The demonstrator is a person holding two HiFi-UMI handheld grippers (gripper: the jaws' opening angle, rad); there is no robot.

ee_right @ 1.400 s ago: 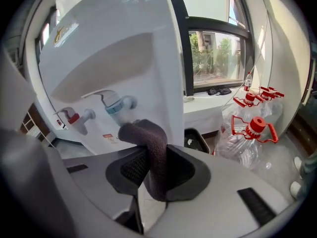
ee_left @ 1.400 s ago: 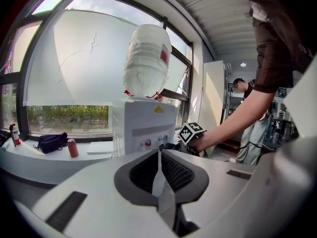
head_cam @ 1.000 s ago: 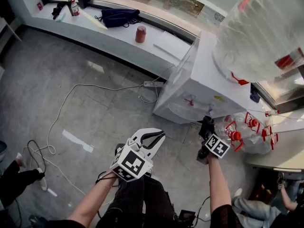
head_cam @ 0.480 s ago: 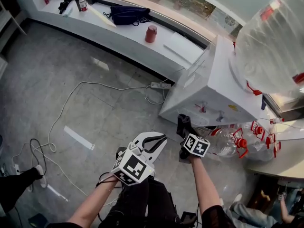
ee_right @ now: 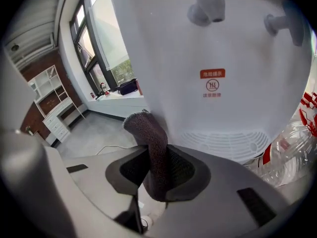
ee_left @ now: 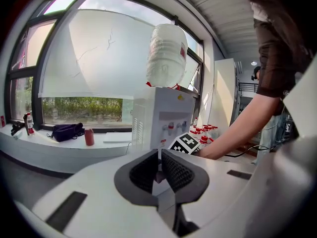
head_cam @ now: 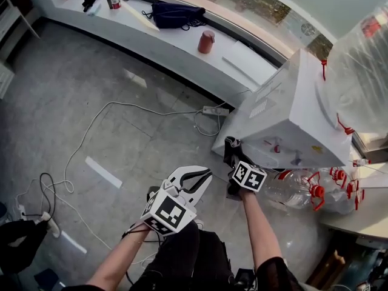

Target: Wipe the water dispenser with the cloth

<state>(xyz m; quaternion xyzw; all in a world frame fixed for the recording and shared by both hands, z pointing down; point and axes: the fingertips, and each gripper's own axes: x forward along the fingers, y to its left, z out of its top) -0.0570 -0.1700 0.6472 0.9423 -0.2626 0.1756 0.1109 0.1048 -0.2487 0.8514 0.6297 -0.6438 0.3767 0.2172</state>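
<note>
Holds the dark cloth (ee_right: pixel 148 143) pinched between the jaws of the right hand-held gripper (ee_right: pixel 156 171), free end standing up past the tips and curling over. Points it at the white front of the water dispenser (ee_right: pixel 223 53), close below the 2 taps in view and above the slotted drip tray (ee_right: pixel 220 143); cannot tell whether cloth and panel touch. From the head view, has that hand-held gripper low at the dispenser's front, near the floor (head_cam: pixel 91 90). Carries the left hand-held gripper (head_cam: pixel 200 176) apart from the dispenser, nearer the body, jaws drawn together on nothing. On the dispenser's top, a large clear bottle (ee_left: pixel 167 53), upended. On the floor just beside the dispenser, clear bottles with red caps (head_cam: pixel 315 187) lying down; near its other side, a white power strip (head_cam: pixel 216 110) with cable. Behind, on the window ledge (head_cam: pixel 121 20), 1 red cup (head_cam: pixel 206 42) and 1 dark bag (head_cam: pixel 177 14).
</note>
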